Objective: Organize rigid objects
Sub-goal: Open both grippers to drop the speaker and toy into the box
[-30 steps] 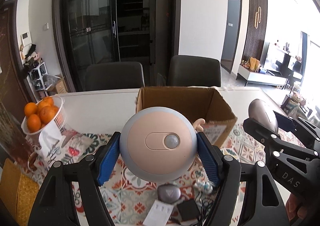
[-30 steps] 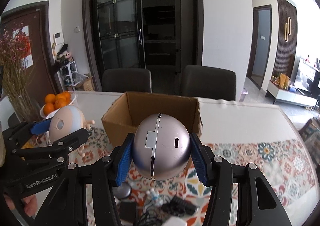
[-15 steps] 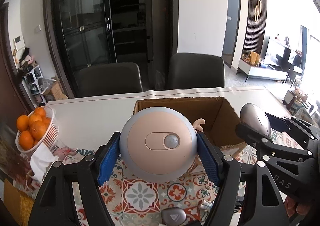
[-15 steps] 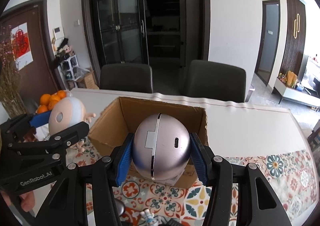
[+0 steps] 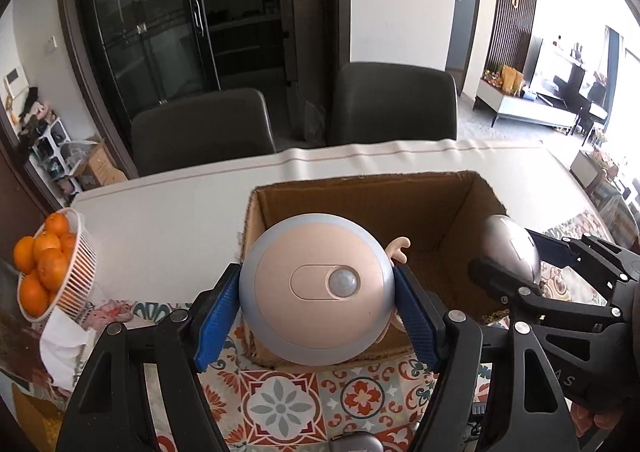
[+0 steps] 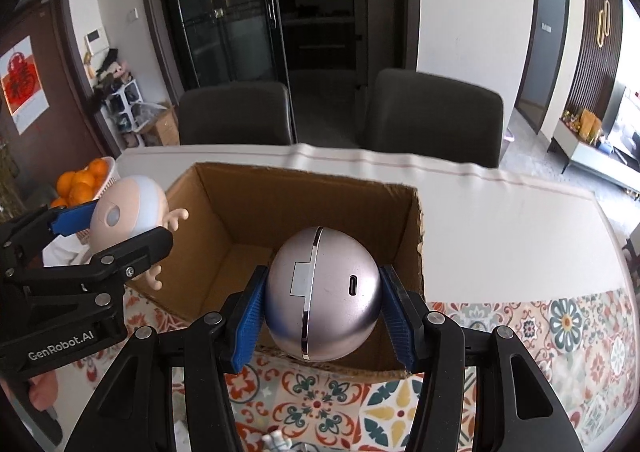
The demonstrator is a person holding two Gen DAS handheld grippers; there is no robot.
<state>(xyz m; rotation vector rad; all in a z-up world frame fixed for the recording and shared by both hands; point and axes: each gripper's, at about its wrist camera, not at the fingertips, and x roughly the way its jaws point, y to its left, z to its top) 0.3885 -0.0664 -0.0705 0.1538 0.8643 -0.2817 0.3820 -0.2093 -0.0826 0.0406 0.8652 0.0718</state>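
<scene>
L gripper (image 5: 318, 316): blue pads clamped on both sides of the round peach/blue toy (image 5: 318, 290) w/ the sensor button facing us; jaws roughly half spread, toy fills the gap. R gripper (image 6: 322, 310): pads tight on the silver ball-shaped gadget (image 6: 322, 298), USB-type port toward cam, narrower spread than L.

Both loads sit at the near edge of the open cardboard box (image 6: 416, 220). From the R view, the silver one is already past the near wall, over the box interior; the toy hangs at the box's left wall, arm poking over the rim, so it looks not fully inside yet. Box stands on the patterned tablecloth (image 6: 560, 324); orange basket (image 5: 72, 264) off to the left, well apart.

Step, as we read it: transport → drop-off, both hands at once.

Next calls for: get L further in over the cavity, lower both below rim height, keep the two grippers from bumping each other (they're close), then let go. Both items are round, so we expect rolling; release low.
</scene>
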